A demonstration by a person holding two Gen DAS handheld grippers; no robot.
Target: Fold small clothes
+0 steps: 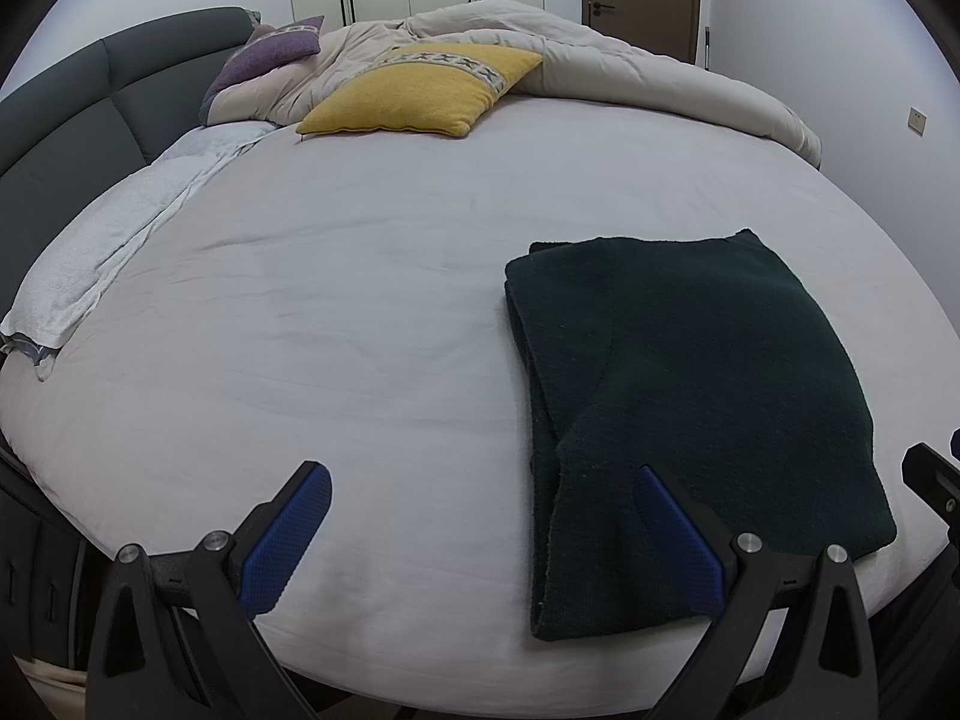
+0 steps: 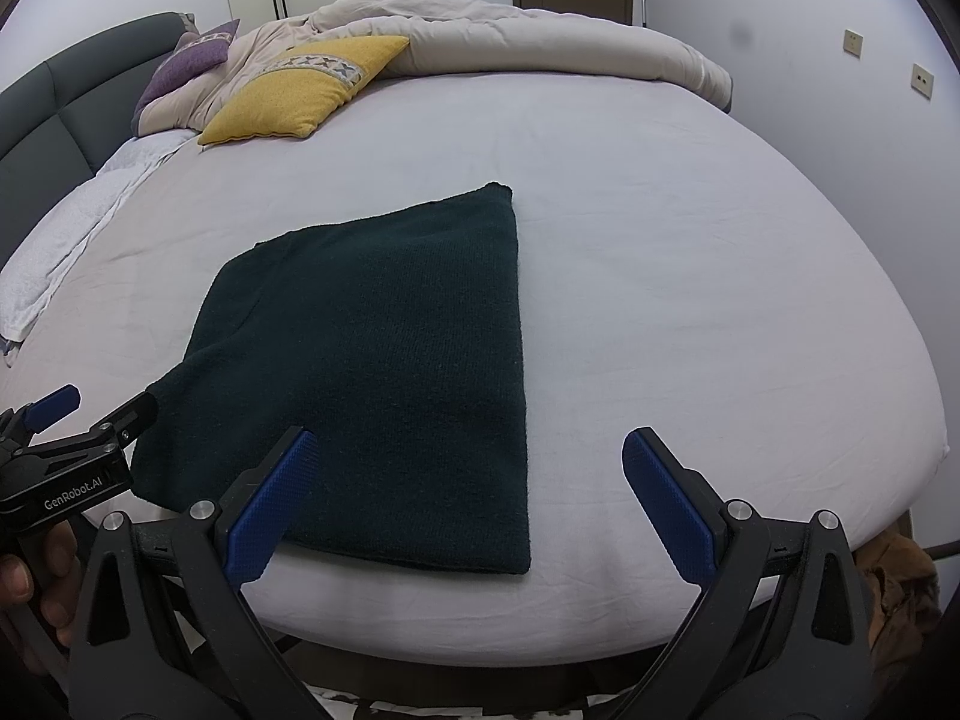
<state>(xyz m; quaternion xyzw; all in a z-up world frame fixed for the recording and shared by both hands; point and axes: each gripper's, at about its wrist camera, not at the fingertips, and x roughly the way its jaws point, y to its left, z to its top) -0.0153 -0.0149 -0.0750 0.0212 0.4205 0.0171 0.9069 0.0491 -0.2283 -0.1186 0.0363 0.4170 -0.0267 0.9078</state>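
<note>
One dark green knitted garment (image 2: 384, 372) is laid flat near the front edge of the bed (image 2: 690, 276), folded into a rough rectangle with doubled layers visible along its left side in the left wrist view. Two grippers are shown: the left gripper (image 1: 486, 531) is held with its blue-padded fingers spread wide apart, one finger over the garment's near edge and nothing clamped; the right gripper (image 2: 465, 504) is likewise held apart, empty, above the garment's near right corner. Two cushions are counted at the head of the bed, one yellow cushion (image 2: 300, 90) with a patterned band and one purple cushion (image 2: 186, 63), beside one crumpled beige duvet (image 2: 510, 36). The lettering "GenRobot.AI" is read on the left gripper's body in the right wrist view.
</note>
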